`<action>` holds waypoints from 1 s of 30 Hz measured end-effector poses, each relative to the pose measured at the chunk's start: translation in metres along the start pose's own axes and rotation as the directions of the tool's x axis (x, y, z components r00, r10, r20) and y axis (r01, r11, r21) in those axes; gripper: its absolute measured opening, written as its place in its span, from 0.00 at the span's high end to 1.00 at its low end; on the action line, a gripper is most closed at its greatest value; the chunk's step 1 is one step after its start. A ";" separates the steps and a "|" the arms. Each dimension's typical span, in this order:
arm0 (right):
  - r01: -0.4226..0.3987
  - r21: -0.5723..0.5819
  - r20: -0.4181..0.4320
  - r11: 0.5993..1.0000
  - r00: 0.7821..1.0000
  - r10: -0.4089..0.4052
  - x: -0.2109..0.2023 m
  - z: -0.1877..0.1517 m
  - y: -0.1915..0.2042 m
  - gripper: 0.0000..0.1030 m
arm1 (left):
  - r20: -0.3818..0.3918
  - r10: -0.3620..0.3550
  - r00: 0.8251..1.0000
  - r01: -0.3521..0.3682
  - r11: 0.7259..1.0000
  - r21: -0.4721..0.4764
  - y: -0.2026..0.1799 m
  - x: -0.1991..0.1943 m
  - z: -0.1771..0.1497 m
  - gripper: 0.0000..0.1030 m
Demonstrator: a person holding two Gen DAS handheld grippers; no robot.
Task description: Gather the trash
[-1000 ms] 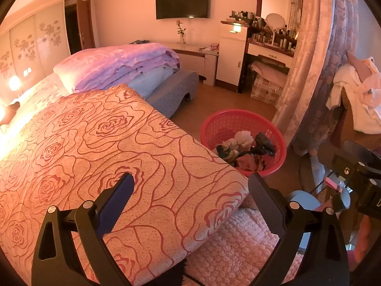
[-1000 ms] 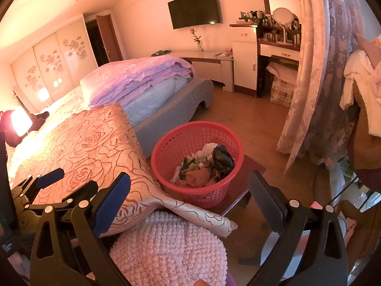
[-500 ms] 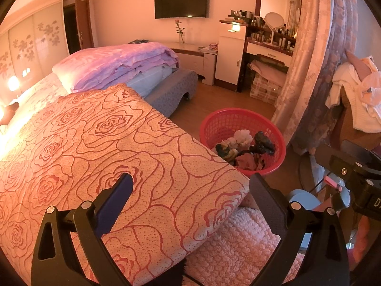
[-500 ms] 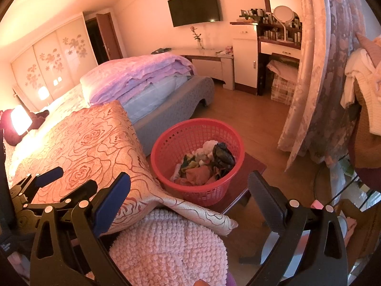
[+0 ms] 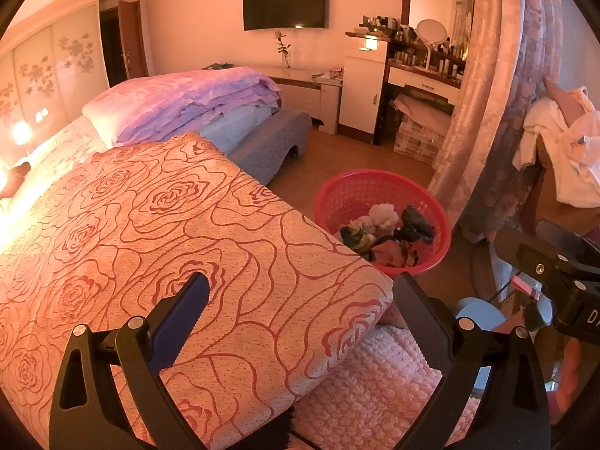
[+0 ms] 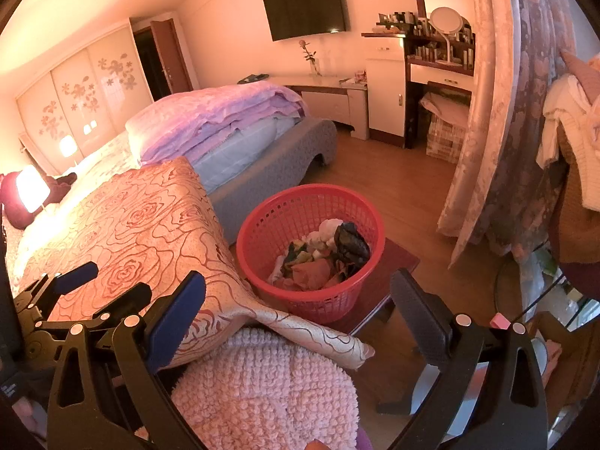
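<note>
The left gripper point(image 5: 296, 300) hung above the corner of the bed, its fingers point(image 5: 180, 318) spread wide with nothing between them. The right gripper point(image 6: 296, 300) was held just beside it, also released and empty, its fingers point(image 6: 176, 318) well apart; the left gripper showed at the lower left edge of the right wrist view.

A rose-patterned bedspread point(image 5: 150, 232) covered the near part of the bed, and its corner drooped over a pink knobbly blanket point(image 6: 262, 386) that lay beneath it. Farther back, folded purple quilts point(image 5: 180, 101) were stacked on the bed.

The red basket point(image 6: 311, 202) stood just beside the bed, on a low dark red stool point(image 6: 397, 258) set on the wooden floor point(image 6: 393, 180). Inside it lay the trash point(image 6: 322, 255): crumpled white tissue, a dark scrunched bag, and some green and pinkish scraps piled together at the bottom. In the left wrist view the basket point(image 5: 360, 187) was partly hidden behind the corner of the bedspread.

A flowered curtain point(image 6: 517, 112) hung to the right of the basket, reaching the floor. A television point(image 5: 284, 2) was mounted on the far wall, with a dresser point(image 6: 442, 60) carrying bottles and a round mirror near it. Pale clothes point(image 5: 558, 150) were heaped at the right edge.
</note>
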State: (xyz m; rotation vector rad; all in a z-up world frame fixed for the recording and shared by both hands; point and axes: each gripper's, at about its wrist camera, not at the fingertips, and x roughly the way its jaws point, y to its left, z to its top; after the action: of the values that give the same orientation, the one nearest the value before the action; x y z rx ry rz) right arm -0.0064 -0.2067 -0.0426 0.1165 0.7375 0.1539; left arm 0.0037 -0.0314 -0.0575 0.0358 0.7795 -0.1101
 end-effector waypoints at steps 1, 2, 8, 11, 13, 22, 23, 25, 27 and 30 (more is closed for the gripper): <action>0.001 0.000 0.000 1.000 1.000 -0.001 0.000 0.000 0.000 0.07 | 0.000 0.000 1.000 0.000 1.000 0.000 0.001 0.000 0.000 0.08; 0.001 0.000 0.000 1.000 1.000 -0.001 0.000 0.000 0.000 0.07 | 0.000 -0.002 1.000 0.002 1.000 -0.001 0.001 0.000 0.001 0.08; 0.001 0.001 -0.001 1.000 1.000 -0.001 0.000 0.000 0.000 0.07 | -0.002 -0.007 1.000 0.007 1.000 -0.003 0.001 0.000 0.001 0.08; 0.001 0.001 -0.001 1.000 1.000 -0.001 0.000 0.000 0.000 0.07 | -0.002 -0.006 1.000 0.006 1.000 -0.002 0.001 0.000 0.001 0.08; 0.001 0.001 -0.002 1.000 1.000 -0.001 0.000 0.001 0.000 0.07 | 0.001 -0.003 1.000 0.003 1.000 -0.001 0.002 -0.001 0.001 0.08; 0.001 0.001 -0.002 1.000 1.000 -0.001 0.001 0.001 0.000 0.07 | 0.016 0.007 1.000 -0.007 1.000 0.010 0.000 -0.004 0.001 0.08; 0.001 0.000 -0.001 1.000 1.000 -0.001 0.001 0.001 0.000 0.07 | 0.015 0.004 1.000 -0.004 1.000 0.008 0.001 -0.004 0.002 0.08; 0.001 0.001 -0.002 1.000 1.000 -0.001 0.001 0.001 0.000 0.07 | 0.015 0.004 1.000 -0.004 1.000 0.008 0.000 -0.004 0.002 0.08; 0.001 0.001 -0.003 1.000 1.000 -0.001 0.001 0.001 0.000 0.07 | 0.015 0.004 1.000 -0.004 1.000 0.008 0.000 -0.004 0.002 0.08; 0.001 0.002 -0.006 1.000 1.000 -0.001 0.001 -0.002 -0.001 0.07 | 0.014 0.003 1.000 -0.004 1.000 0.008 0.001 -0.003 0.002 0.08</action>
State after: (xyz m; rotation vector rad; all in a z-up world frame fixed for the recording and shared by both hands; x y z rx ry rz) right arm -0.0070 -0.2069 -0.0453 0.1175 0.7436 0.1532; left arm 0.0029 -0.0307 -0.0535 0.0438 0.7650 -0.1099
